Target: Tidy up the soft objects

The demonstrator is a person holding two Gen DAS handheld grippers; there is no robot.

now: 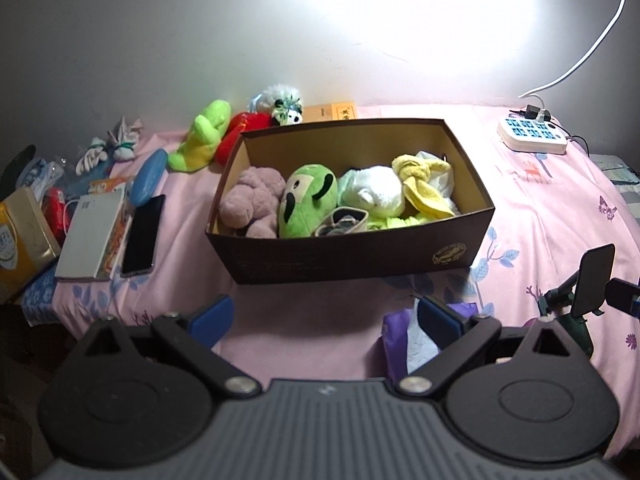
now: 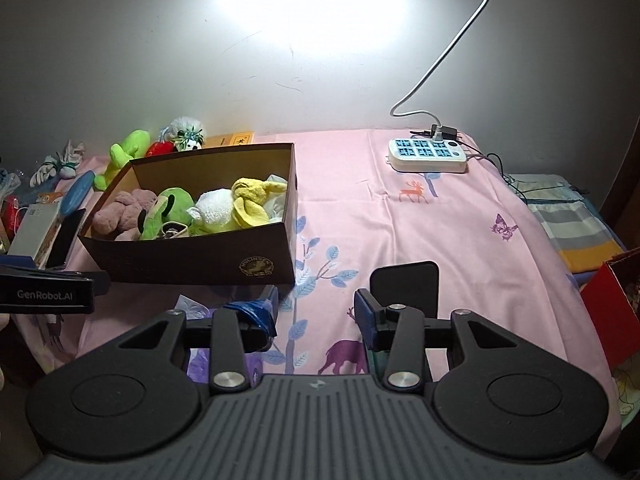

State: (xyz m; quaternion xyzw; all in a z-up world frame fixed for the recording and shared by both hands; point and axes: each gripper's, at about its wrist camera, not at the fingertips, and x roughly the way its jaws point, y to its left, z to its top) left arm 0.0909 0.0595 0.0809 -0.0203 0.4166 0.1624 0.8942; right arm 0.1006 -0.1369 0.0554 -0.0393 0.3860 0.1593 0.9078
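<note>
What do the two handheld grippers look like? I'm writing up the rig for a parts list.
Both match: a ribbed grey body, two round black discs at its sides, and black linkage arms with silver pivot pins. The left gripper has blue finger pads. The right gripper has blue pads too, one wrapped in crumpled blue tape. White "GenRobot.AI" lettering marks the left gripper's side.

Left hand-held gripper (image 1: 324, 318): tilted downward, jaws spread wide, nothing between the blue pads. Right hand-held gripper (image 2: 316, 314): tilted downward, jaws apart, pads gripping nothing. Both hover side by side.
</note>
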